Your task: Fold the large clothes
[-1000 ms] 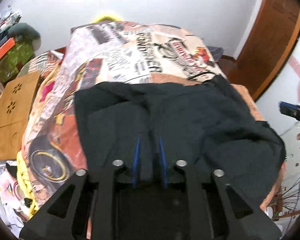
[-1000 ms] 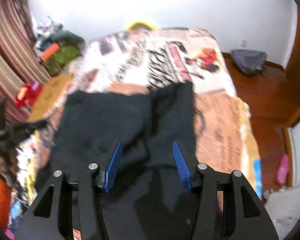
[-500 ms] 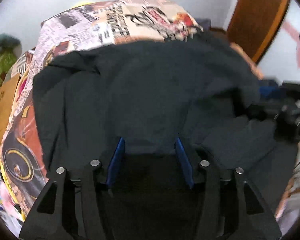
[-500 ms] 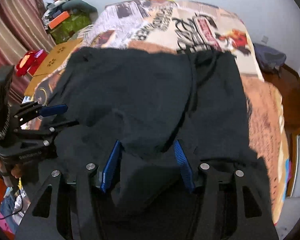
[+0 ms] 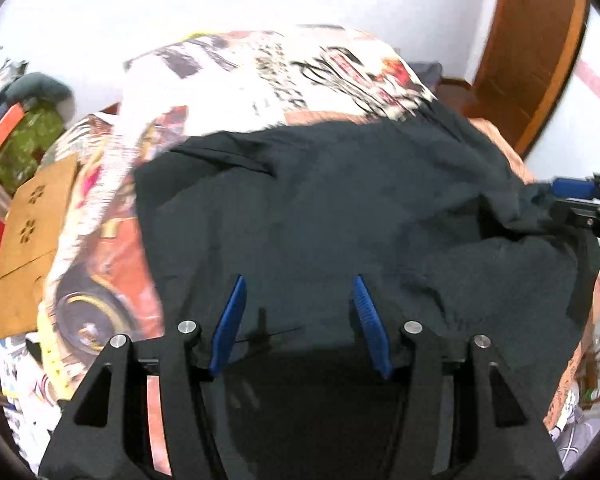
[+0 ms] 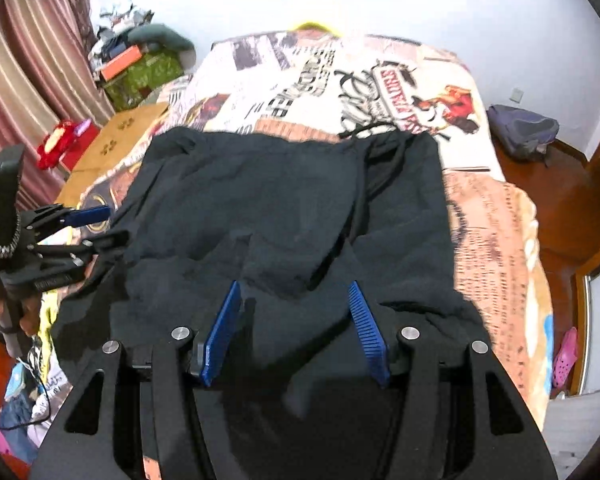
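A comic-print bedspread (image 6: 340,80) covers the bed, with a brown cardboard sheet (image 6: 120,140) lying at its left edge. Striped curtains (image 6: 20,80) hang upper left; a grey backpack (image 6: 520,128) sits on the floor at right.

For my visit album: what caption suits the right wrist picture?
Open right hand-held gripper poised over a black garment spread on a printed bedspread, left hand-held gripper at its edge.

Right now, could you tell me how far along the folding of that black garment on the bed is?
Early stage. Done: the black garment lies spread on the printed bedspread, with one flap already lapped over its middle. In hand: nothing; the left claw and right claw both hover open over its near edge. Left: the remaining folds, since it is bunched and wrinkled, not yet a compact stack.
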A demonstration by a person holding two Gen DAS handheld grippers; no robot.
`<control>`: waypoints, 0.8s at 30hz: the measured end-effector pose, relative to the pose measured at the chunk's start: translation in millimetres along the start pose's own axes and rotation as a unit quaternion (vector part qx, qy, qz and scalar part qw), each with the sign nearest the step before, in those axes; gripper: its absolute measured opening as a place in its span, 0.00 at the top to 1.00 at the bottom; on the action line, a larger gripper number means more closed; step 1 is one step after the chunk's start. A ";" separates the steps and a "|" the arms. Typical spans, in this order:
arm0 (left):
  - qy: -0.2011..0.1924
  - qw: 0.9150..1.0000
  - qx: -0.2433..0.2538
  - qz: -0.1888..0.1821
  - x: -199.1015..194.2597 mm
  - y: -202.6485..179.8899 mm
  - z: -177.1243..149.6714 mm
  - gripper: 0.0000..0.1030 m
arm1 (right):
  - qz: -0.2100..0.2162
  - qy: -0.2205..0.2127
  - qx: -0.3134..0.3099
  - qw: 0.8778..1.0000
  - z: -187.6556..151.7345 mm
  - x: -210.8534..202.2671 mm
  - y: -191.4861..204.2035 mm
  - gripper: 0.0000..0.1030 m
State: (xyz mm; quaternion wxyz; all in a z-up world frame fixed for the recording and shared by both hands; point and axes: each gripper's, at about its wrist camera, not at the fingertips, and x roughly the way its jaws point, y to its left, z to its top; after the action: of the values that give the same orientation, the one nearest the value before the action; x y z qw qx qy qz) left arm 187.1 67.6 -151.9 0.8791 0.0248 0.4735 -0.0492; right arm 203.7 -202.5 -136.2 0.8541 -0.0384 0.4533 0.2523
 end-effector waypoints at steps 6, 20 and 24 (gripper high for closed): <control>-0.022 0.998 -0.047 0.031 -39.1 57.3 -11.3 0.40 | -0.034 -0.027 0.022 0.999 -1.4 -34.4 -27.0 0.47; 0.084 0.986 -0.143 -0.002 -24.0 131.1 -89.9 0.37 | -0.066 0.013 0.073 0.995 -31.7 -27.4 -82.9 0.40; 0.141 0.979 -0.143 -0.032 4.1 114.9 -114.6 0.37 | -0.061 0.039 0.075 0.995 -45.0 -14.6 -92.4 0.40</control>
State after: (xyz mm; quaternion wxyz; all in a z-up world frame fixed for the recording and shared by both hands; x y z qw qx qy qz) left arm 106.9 191.9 -218.8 0.7960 -0.1101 0.5951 -0.0050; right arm 206.0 -301.8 -166.0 0.8502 -0.0113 0.5004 0.1632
